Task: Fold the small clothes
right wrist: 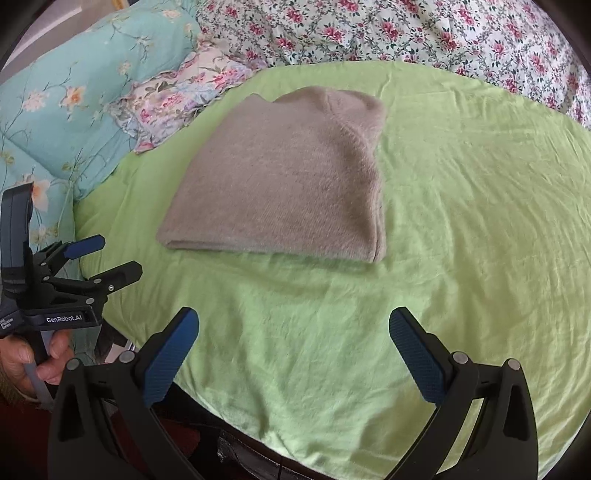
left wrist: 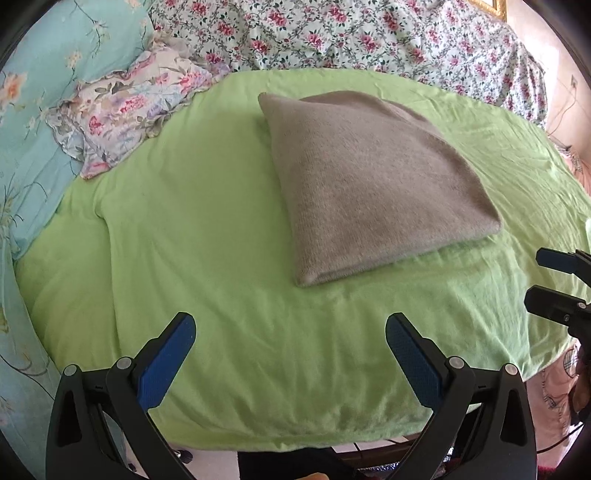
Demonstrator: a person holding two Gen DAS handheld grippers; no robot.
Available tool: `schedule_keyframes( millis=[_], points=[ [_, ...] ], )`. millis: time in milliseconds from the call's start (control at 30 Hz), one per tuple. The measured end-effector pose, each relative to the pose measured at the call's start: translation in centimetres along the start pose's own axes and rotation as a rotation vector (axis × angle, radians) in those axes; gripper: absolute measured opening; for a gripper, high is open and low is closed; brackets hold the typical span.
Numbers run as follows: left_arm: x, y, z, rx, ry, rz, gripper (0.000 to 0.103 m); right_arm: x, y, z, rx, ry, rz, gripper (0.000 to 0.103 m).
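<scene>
A grey-brown knitted garment [left wrist: 369, 177] lies folded into a flat square on the green sheet [left wrist: 207, 236]; the right wrist view shows the same garment [right wrist: 288, 184] from the other side. My left gripper [left wrist: 290, 332] hangs open over bare sheet, short of the garment's near corner, with nothing between its blue pads. My right gripper [right wrist: 293, 328] is likewise open and empty, in front of the garment's near edge. Each gripper also appears in the other's view: the right gripper [left wrist: 535, 275] at the right edge, the left gripper [right wrist: 118, 254] at the left, held by a hand [right wrist: 33, 358].
A turquoise flowered pillow [right wrist: 74, 103] and a small frilled floral cushion [left wrist: 140, 107] lie at the left of the sheet. A white quilt with pink flowers [left wrist: 351, 33] is bunched along the far side. The bed's near edge [left wrist: 295, 443] runs just below my fingers.
</scene>
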State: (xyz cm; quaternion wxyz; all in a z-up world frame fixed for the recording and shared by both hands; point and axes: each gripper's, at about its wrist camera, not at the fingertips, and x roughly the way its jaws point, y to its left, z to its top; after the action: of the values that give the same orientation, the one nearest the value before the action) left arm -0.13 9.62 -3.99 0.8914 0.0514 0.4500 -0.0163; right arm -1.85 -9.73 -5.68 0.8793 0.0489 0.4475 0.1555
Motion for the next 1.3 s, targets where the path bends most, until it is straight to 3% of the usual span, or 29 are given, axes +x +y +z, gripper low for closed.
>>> schedule_keyframes(
  millis=[567, 933, 1200, 1300],
  points=[
    [0.1, 0.5, 3.1, -0.009, -0.058, 0.019, 0.103, 1.2, -0.2, 3.7, -0.006, -0.013, 0.019, 0.103],
    [1.5, 1.9, 7.2, -0.058, -0.082, 0.0, 0.103, 2.2, -1.5, 10.1, 0.021, -0.081, 0.037, 0.103],
    [3.6, 2.3, 11.1, -0.082, -0.098, 0.007, 0.103, 5.5, -5.4, 15.4, 0.135, -0.115, 0.065, 0.103],
    [5.3, 2.4, 12.1, -0.092, -0.082, 0.023, 0.103, 7.8, -7.8, 16.9, 0.234, -0.112, 0.093, 0.103]
  ],
)
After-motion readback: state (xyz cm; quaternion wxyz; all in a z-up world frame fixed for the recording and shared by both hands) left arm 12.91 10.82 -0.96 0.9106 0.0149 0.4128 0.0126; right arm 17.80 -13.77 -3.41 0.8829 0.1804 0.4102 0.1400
